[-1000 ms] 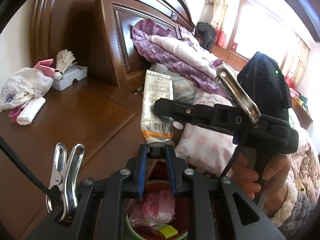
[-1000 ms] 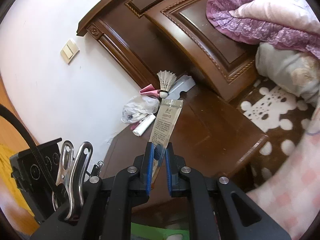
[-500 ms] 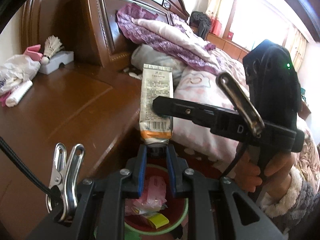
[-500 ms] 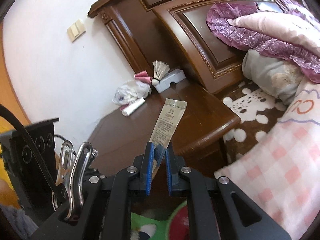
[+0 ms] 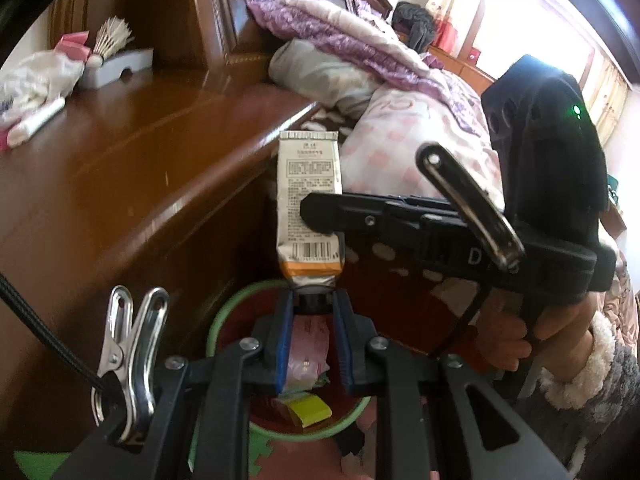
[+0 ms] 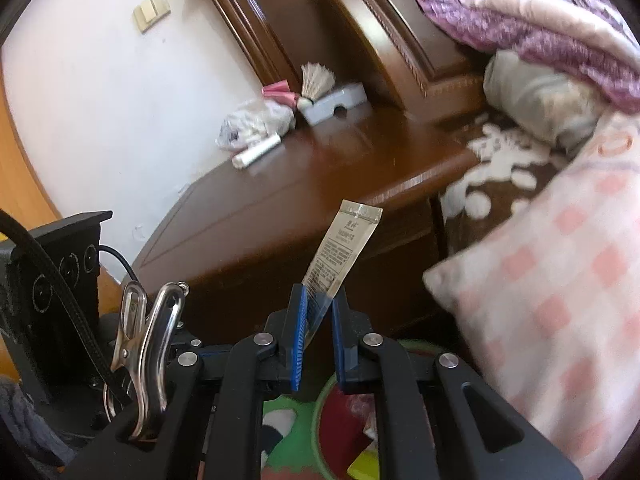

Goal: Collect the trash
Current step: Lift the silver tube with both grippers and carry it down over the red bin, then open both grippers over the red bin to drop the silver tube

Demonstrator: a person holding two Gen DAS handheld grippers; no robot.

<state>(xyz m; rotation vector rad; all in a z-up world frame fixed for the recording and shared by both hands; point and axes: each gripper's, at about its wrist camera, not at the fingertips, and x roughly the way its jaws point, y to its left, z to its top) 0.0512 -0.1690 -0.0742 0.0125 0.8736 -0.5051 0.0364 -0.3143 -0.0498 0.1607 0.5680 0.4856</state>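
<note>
Left wrist view first: we have the left gripper clamped narrowly on the dark cap of a squeezed tube, which stands straight up ahead of our jaws with its crimped end on top. Across it from the right comes the right gripper, its black fingers pinching the tube's middle, and a hand in a fluffy cuff grips the handle. Directly beneath our jaws sits a red bin with a green rim, wrappers and a yellow scrap inside. Over to the right wrist view, we see the tube edge-on, thin and slanting up to the right, and the right gripper has its blue pads closed narrowly on the lower part. Only a sliver of the bin shows below these jaws, beside a green floor mat. This view alone gives us the wall switch far up to the left. A shuttlecock, a white roll and a crumpled bag lie on the wooden cabinet, well beyond the fingertips.
</note>
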